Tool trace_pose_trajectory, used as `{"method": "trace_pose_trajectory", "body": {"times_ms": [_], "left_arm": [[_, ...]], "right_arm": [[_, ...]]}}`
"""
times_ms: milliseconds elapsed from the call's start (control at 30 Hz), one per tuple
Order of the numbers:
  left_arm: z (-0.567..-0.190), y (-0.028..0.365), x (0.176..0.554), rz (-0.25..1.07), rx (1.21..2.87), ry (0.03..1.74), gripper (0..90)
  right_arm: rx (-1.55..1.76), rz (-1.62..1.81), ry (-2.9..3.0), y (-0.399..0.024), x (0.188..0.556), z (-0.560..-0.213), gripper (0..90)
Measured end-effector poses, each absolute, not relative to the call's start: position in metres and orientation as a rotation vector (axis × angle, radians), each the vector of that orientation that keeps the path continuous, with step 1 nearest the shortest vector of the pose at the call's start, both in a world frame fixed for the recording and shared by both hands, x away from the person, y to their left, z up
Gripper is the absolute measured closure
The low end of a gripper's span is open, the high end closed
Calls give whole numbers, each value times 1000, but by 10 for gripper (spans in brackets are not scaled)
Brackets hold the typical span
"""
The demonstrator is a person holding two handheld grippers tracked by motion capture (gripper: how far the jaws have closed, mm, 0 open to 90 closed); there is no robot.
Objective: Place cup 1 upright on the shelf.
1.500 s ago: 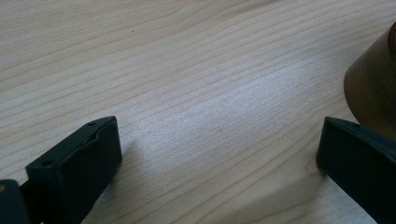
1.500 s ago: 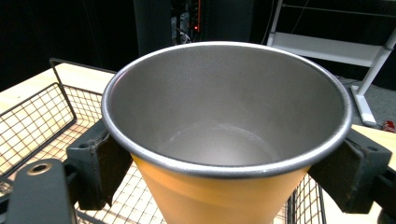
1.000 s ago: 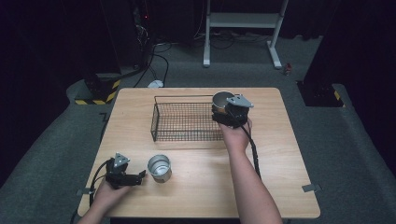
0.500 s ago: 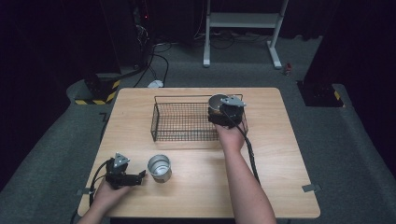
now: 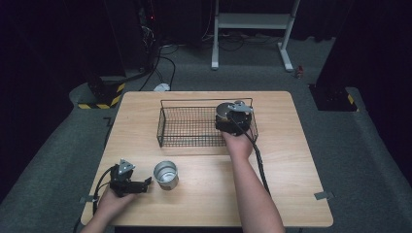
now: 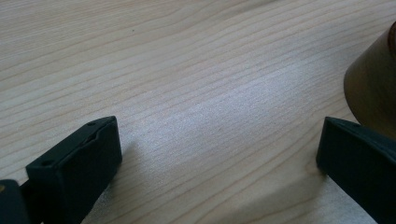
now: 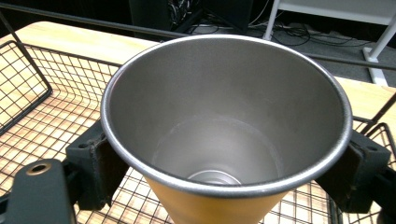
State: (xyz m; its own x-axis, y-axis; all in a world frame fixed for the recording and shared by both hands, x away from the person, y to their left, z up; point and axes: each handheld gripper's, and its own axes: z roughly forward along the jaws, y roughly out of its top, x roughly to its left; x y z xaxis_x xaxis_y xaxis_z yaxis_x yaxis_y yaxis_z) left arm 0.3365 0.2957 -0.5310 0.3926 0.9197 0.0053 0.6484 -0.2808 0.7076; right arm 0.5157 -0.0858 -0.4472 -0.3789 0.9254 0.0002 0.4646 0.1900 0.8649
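Observation:
My right gripper (image 5: 228, 118) is shut on a steel cup (image 7: 224, 130) with a yellowish outside, its jaws pressing the wall from both sides. It holds the cup upright and empty over the right end of a black wire basket (image 5: 194, 127), whose mesh (image 7: 42, 107) lies under and around the cup. Near the table's front left, my left gripper (image 5: 142, 184) rests open with bare wood between its jaws (image 6: 215, 140). A second steel cup (image 5: 166, 174) stands upright just right of it; its side (image 6: 373, 88) shows at the edge of the left gripper view.
The wooden table (image 5: 291, 165) has bare room at the front right and along the left side. A cable (image 5: 260, 165) trails from the right gripper along the forearm. Beyond the table are a white stand (image 5: 252, 29) and floor cables.
The right gripper has carried its cup a little to the left and lower, farther over the basket. The left gripper and the cup beside it have not moved.

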Motion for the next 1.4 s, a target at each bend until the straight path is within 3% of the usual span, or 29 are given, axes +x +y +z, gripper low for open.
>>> {"method": "trace_pose_trajectory", "body": {"times_ms": [1400], "left_arm": [[-531, 295, 336, 563, 2022, 1342, 4]], "right_arm": [[1347, 1094, 1968, -81, 519, -468, 137]]}}
